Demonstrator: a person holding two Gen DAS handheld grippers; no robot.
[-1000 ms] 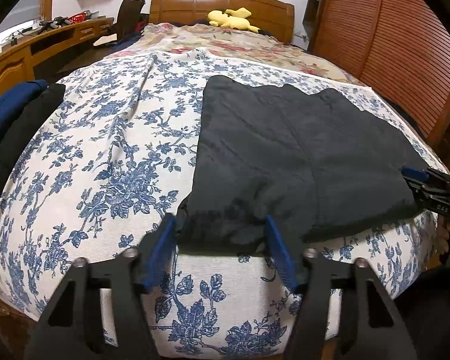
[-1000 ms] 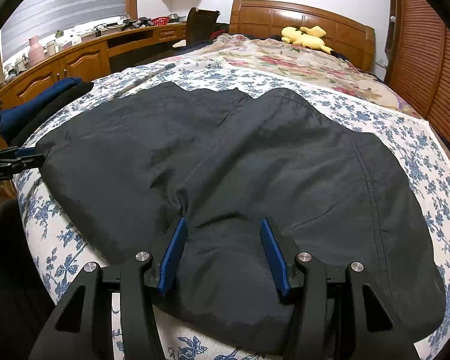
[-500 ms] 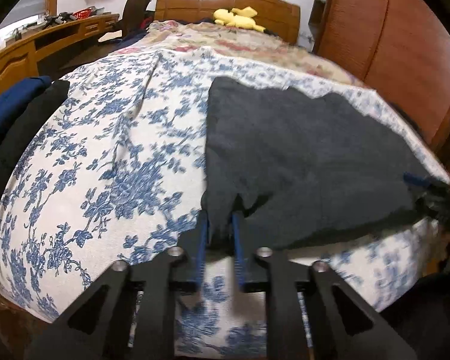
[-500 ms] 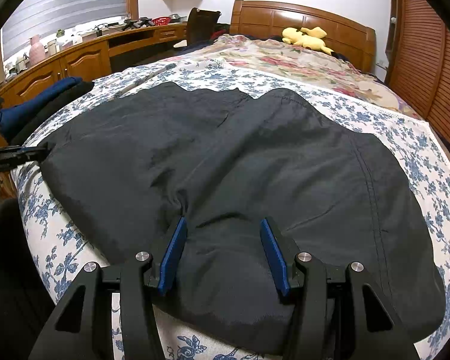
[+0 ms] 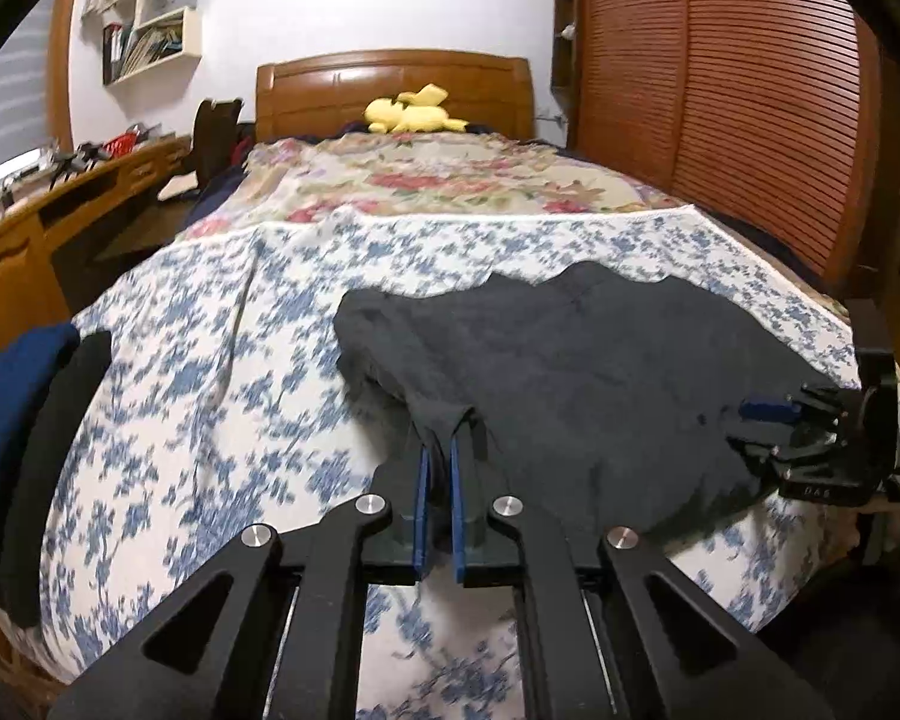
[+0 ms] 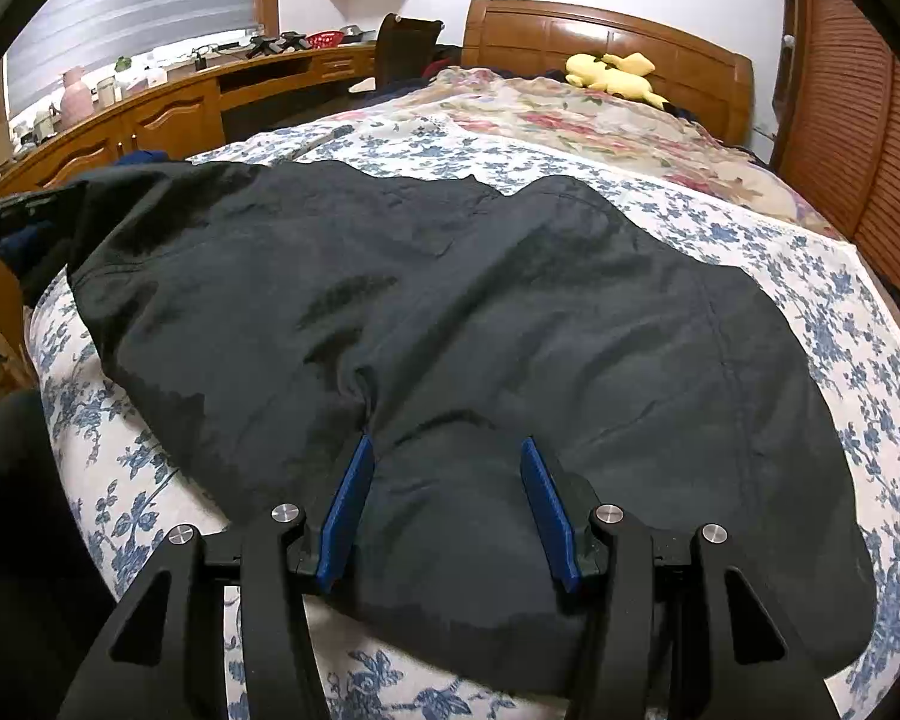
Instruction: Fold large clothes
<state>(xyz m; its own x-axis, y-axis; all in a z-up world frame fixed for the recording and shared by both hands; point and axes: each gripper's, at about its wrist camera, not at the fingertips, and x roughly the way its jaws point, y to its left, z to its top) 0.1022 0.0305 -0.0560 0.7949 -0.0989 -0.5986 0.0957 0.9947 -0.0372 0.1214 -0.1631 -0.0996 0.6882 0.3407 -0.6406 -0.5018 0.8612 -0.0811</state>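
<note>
A large dark grey garment lies spread on the blue-flowered sheet of the bed. My left gripper has its jaws closing tight on a pinch of the garment's near left corner, and that corner hangs lifted off the sheet. In the right wrist view the garment fills the middle, its left edge raised. My right gripper rests on the near hem with its blue fingers apart, a bulge of cloth lying loose between them. It also shows at the garment's right edge.
A stack of folded blue and black clothes sits at the bed's left edge. A yellow plush toy lies by the wooden headboard. A wooden desk runs along the left, louvred wardrobe doors along the right.
My left gripper shut on the garment's near left corner and rose with it, pulling the cloth up off the sheet. My right gripper stayed still.
</note>
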